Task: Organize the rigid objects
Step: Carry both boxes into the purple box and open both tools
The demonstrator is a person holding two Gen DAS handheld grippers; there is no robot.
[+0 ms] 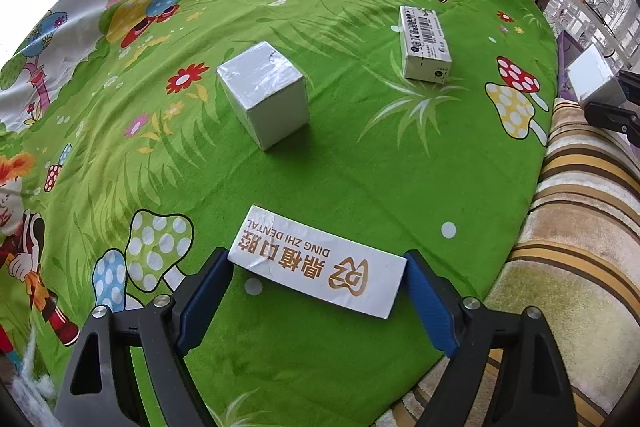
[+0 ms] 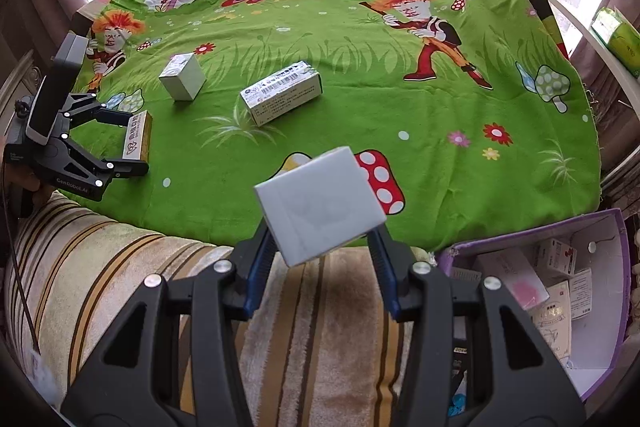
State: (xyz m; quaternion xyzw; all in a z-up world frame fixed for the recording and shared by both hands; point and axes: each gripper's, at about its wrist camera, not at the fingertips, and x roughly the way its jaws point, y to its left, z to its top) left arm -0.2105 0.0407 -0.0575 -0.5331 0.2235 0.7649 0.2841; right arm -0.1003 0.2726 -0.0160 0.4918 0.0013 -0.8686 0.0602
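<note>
Left gripper [image 1: 316,291] jaws spanning the dental box [image 1: 316,261] on the green cloth [image 1: 340,163], right gripper [image 2: 320,263] jaws clamping a white box [image 2: 320,203] aloft, near the purple bin [image 2: 600,307].

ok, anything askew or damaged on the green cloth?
The plain white cube-shaped box has crinkled, torn-looking wrap on top. The white barcode-printed carton lies on its side, skewed relative to it. Nothing spilled.
</note>
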